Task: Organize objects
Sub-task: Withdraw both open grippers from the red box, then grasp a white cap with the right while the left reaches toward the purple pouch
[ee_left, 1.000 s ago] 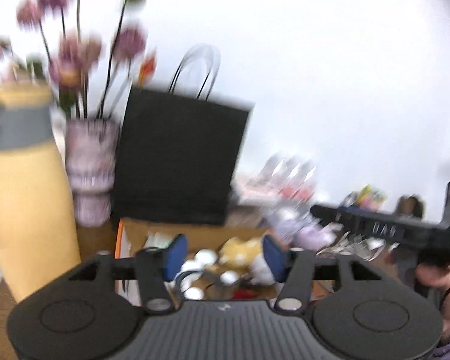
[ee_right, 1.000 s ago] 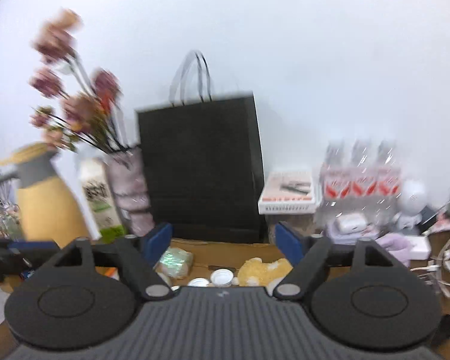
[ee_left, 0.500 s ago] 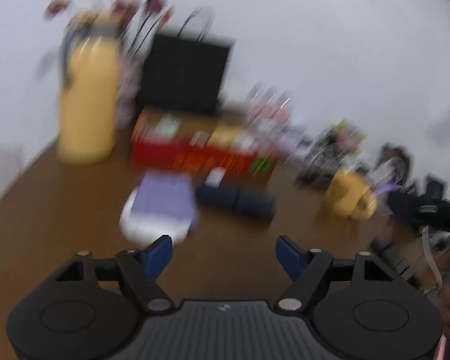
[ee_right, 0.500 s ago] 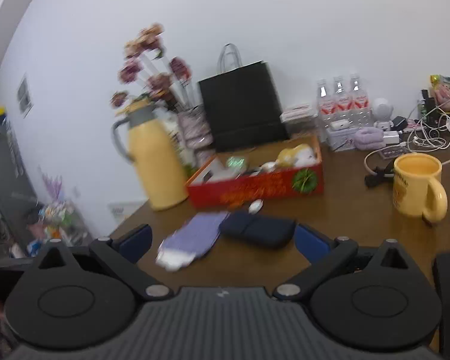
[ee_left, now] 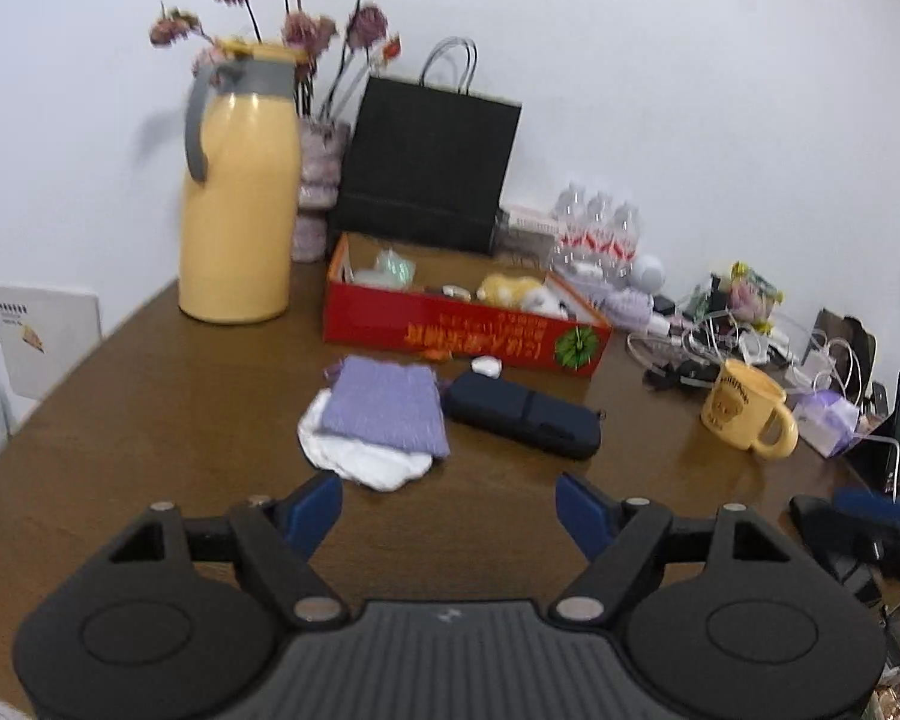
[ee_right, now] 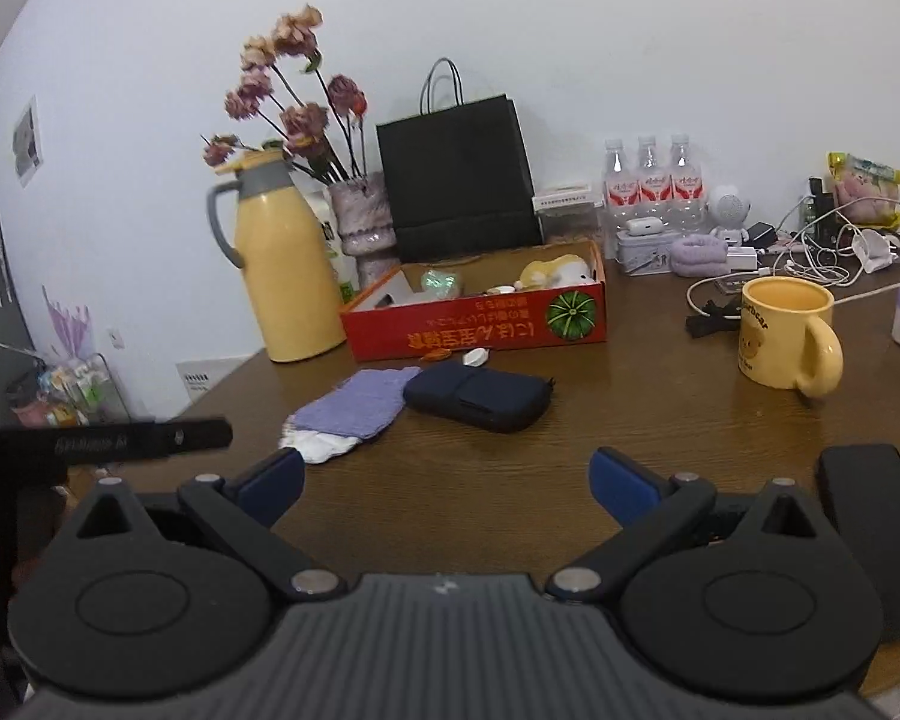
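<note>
Two grippers are held low over the brown table (ee_left: 150, 396), and both are empty. Your left gripper (ee_left: 448, 513) has its blue fingers spread wide, with nothing between them; your right gripper (ee_right: 444, 489) is spread wide in the same way.

Just ahead of your left gripper, a little to its left side, lies a purple knitted cloth (ee_left: 384, 405) on top of a white cloth (ee_left: 360, 459); the white one shows only at the near edge. From your right gripper the same purple cloth (ee_right: 354, 402) is ahead and to the left. Just to the right of the cloths lies a dark navy pouch (ee_left: 522, 414), long and flat, with a zip end at its right. It is almost straight ahead of your right gripper (ee_right: 480, 396).

Behind the pouch a small white object (ee_left: 486, 366) sits just in front of the red box (ee_left: 462, 339), which is open and holds small things, one of them yellow. Farther right stands a yellow mug (ee_right: 789, 339). Left of the box stands a tall yellow jug (ee_left: 237, 198), and behind the box a black paper bag (ee_left: 426, 162).
</note>
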{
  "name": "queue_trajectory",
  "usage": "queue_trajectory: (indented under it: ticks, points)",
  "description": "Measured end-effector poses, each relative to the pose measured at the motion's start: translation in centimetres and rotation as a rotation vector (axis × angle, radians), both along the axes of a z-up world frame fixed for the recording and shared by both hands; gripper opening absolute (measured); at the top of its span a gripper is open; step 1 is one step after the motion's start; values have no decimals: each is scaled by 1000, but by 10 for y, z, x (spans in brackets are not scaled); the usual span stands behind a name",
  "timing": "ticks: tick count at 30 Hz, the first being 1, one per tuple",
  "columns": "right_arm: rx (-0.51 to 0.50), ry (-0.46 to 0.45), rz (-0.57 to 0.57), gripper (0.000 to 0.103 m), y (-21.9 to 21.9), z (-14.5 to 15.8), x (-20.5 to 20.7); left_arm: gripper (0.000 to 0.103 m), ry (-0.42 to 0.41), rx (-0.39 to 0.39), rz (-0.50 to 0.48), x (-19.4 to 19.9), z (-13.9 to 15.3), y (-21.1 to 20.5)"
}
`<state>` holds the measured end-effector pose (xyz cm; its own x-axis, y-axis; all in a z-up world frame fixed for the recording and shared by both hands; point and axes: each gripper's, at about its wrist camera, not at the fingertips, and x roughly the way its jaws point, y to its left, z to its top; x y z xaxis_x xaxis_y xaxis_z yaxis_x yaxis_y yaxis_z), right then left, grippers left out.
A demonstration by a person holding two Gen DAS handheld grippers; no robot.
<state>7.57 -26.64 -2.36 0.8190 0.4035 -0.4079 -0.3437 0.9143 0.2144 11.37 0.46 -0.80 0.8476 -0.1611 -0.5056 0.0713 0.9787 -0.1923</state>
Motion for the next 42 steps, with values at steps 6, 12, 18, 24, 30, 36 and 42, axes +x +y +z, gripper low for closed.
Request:
queue_trajectory:
  ticks: [6,12,18,24,30,36,42]
  points:
    - [-37,-36,-60,103,20,-7,99,74,-55,73,-6,84,-9,10]
    - [-143,16,21,95,78,-28,244,65,-30,290,-88,211,-36,0]
    - [-286,210,91,62,119,-71,335,59,57,209,-134,269,-60,15]
    - [-175,221,48,27,97,-80,338,51,154,193,-157,307,-75,-9]
    - [-91,176,-22,27,60,-69,325,43,170,187,-165,322,-75,-26]
    - [-68,139,-34,28,55,-62,321,23,161,255,-116,319,-77,-47]
    - [-55,70,-47,28,52,-48,303,9,89,194,-117,283,-49,-45]
